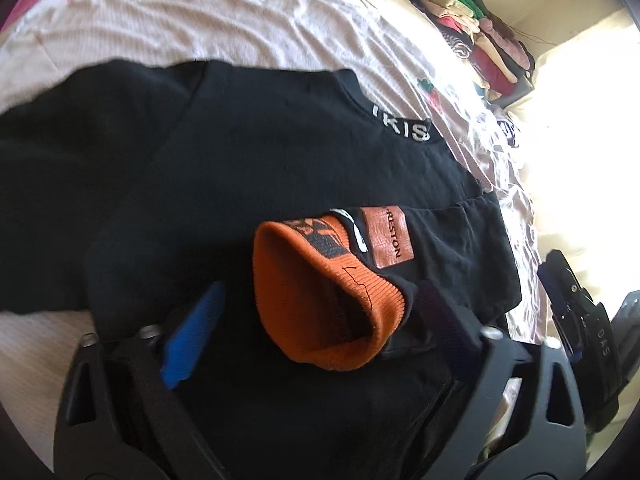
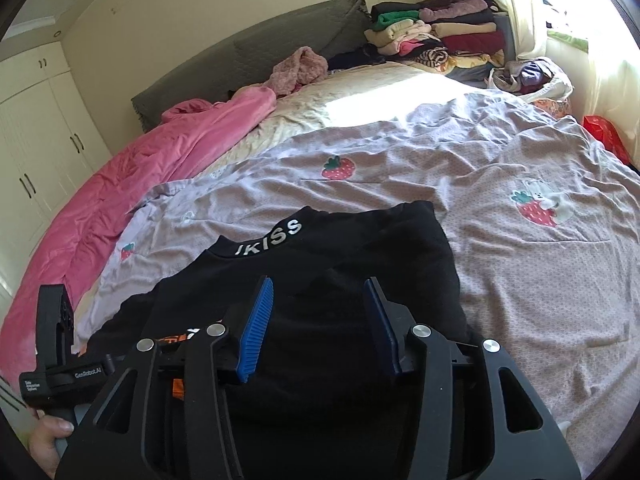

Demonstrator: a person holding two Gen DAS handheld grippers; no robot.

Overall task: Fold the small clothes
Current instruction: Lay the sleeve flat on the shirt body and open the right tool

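A black sweater (image 1: pixel 248 168) lies flat on the strawberry-print bedcover (image 1: pixel 208 20), its collar (image 1: pixel 404 130) bearing white letters. One sleeve is folded across the body; its orange cuff (image 1: pixel 316 300) and a brown leather patch (image 1: pixel 390 236) face up. My left gripper (image 1: pixel 320 292) straddles that cuff. Its blue left pad (image 1: pixel 192 336) stands clear of the cuff, so the gripper is open. My right gripper (image 2: pixel 320 282) hovers open over the sweater (image 2: pixel 360 248) near its lower half, with only flat fabric below. The collar (image 2: pixel 272 238) lies just ahead of it.
A pink blanket (image 2: pixel 132 184) runs along the bed's left side. Stacks of folded clothes (image 2: pixel 436 36) sit at the head by the grey headboard (image 2: pixel 248 56). White wardrobes (image 2: pixel 36 128) stand at left, a red bag (image 2: pixel 604 132) at right. A hand (image 2: pixel 48 440) grips the left tool.
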